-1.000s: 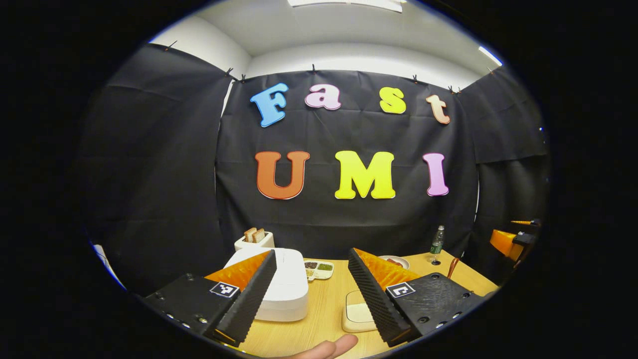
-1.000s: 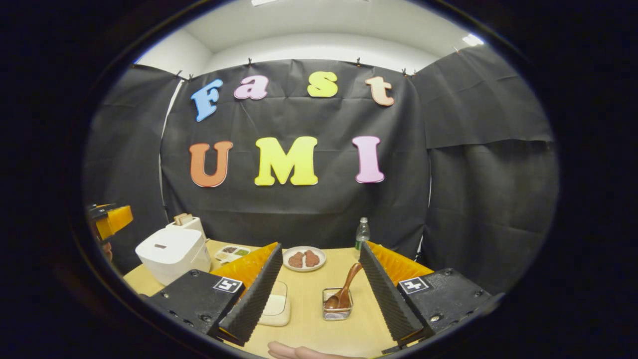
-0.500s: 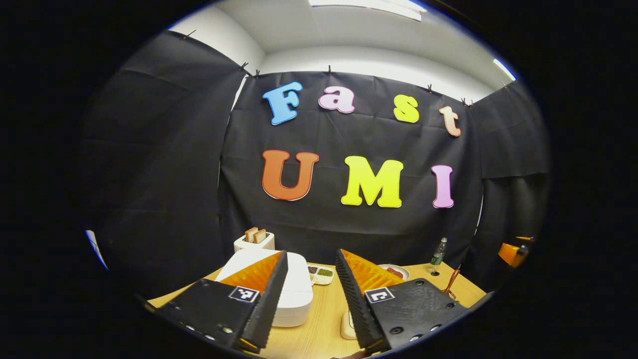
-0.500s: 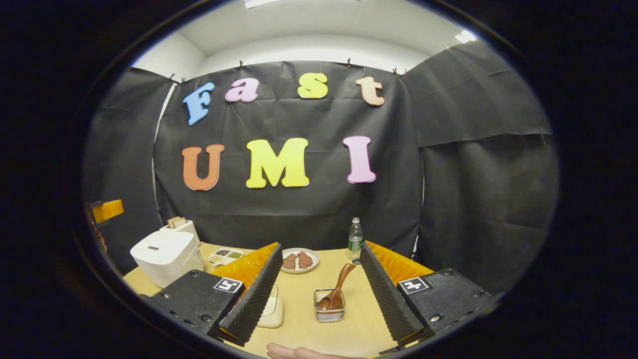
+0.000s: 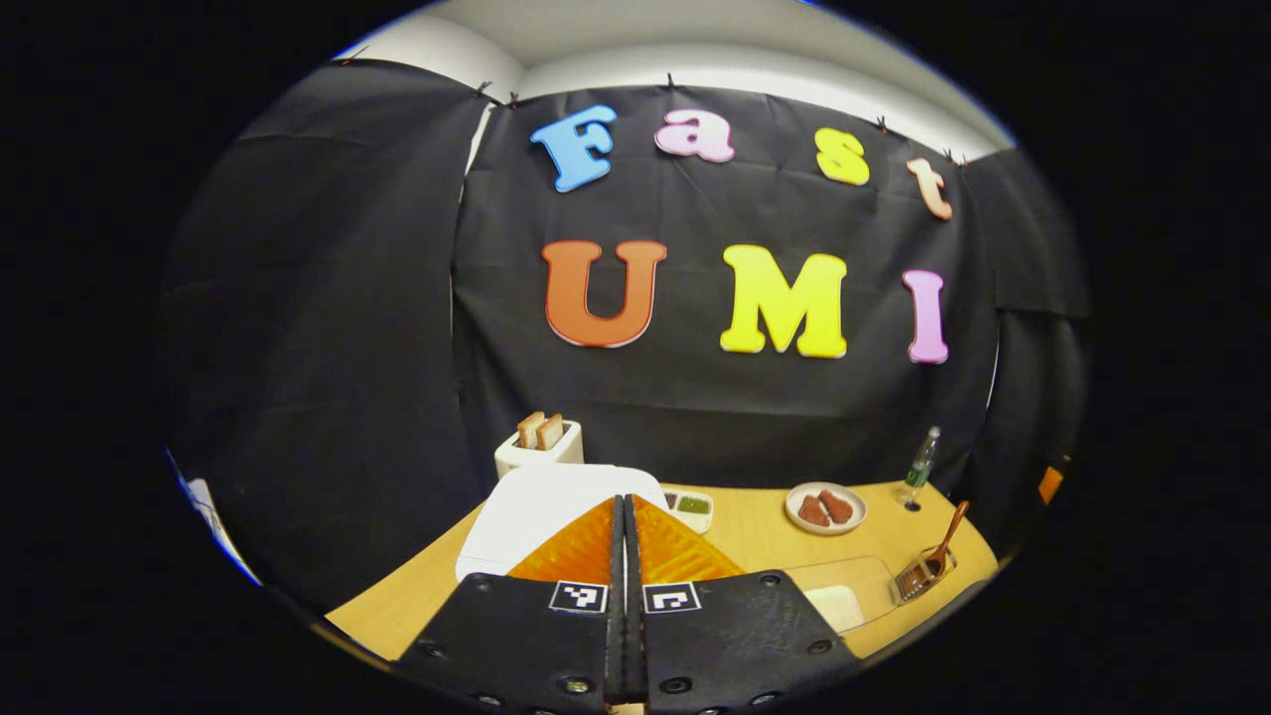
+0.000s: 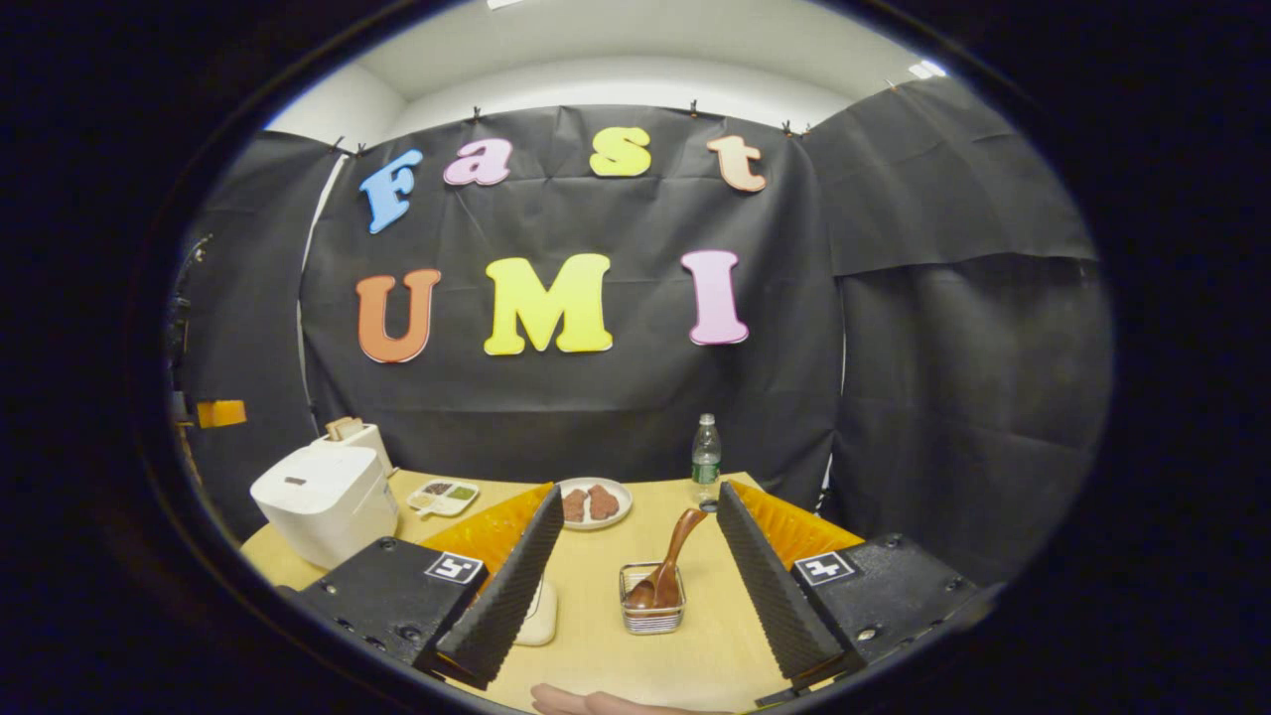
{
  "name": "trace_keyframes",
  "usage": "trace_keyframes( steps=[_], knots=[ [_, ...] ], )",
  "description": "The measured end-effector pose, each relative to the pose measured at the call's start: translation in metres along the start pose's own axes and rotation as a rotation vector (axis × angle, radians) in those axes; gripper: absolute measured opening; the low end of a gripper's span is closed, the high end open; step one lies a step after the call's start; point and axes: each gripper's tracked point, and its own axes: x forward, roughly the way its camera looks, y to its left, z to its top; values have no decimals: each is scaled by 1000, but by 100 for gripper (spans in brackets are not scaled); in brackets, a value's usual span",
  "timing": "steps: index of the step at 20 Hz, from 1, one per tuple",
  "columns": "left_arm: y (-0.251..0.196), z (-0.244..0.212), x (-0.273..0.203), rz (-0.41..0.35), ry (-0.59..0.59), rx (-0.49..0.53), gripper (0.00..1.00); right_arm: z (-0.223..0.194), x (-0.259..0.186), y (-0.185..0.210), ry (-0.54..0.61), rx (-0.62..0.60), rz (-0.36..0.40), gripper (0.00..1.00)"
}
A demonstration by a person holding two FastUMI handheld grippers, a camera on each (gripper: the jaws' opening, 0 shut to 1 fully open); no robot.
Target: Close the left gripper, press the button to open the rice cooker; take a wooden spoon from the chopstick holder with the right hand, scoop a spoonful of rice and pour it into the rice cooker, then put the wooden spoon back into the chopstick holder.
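Note:
The white rice cooker (image 5: 536, 501) sits closed at the table's left, just beyond my left gripper (image 5: 626, 511), whose fingers are pressed together with nothing between them. In the right gripper view the rice cooker (image 6: 323, 501) stands far left. A brown wooden spoon (image 6: 673, 556) leans in a small wire chopstick holder (image 6: 650, 616), straight ahead between the spread fingers of my open right gripper (image 6: 637, 497). A shallow dish of white rice (image 6: 541, 616) lies left of the holder, partly hidden by a finger. The spoon (image 5: 938, 551) also shows at the far right of the left gripper view.
A toaster (image 5: 538, 447) with bread stands behind the cooker. A divided sauce tray (image 6: 445, 495), a plate of meat (image 6: 594, 501) and a plastic bottle (image 6: 706, 462) line the back of the wooden table (image 6: 695, 665). A hand's fingertip (image 6: 586, 703) shows at the bottom edge.
My left gripper has gone from open to shut and now points lower, at the rice cooker. The right gripper stays open and has shifted only slightly.

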Motion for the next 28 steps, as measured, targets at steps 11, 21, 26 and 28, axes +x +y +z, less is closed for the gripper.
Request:
trace_keyframes(
  steps=[11,21,26,28],
  knots=[
    [44,-62,88,97,263,57,8,-19,16,-30,54,-20,-57,99],
    [44,-95,94,74,346,-9,8,-43,24,-45,97,30,-40,100],
    [44,-101,94,93,354,-33,10,-48,22,-47,95,35,-25,100],
    [45,-99,93,102,339,-29,10,-50,21,-49,93,34,-20,99]
  ],
)
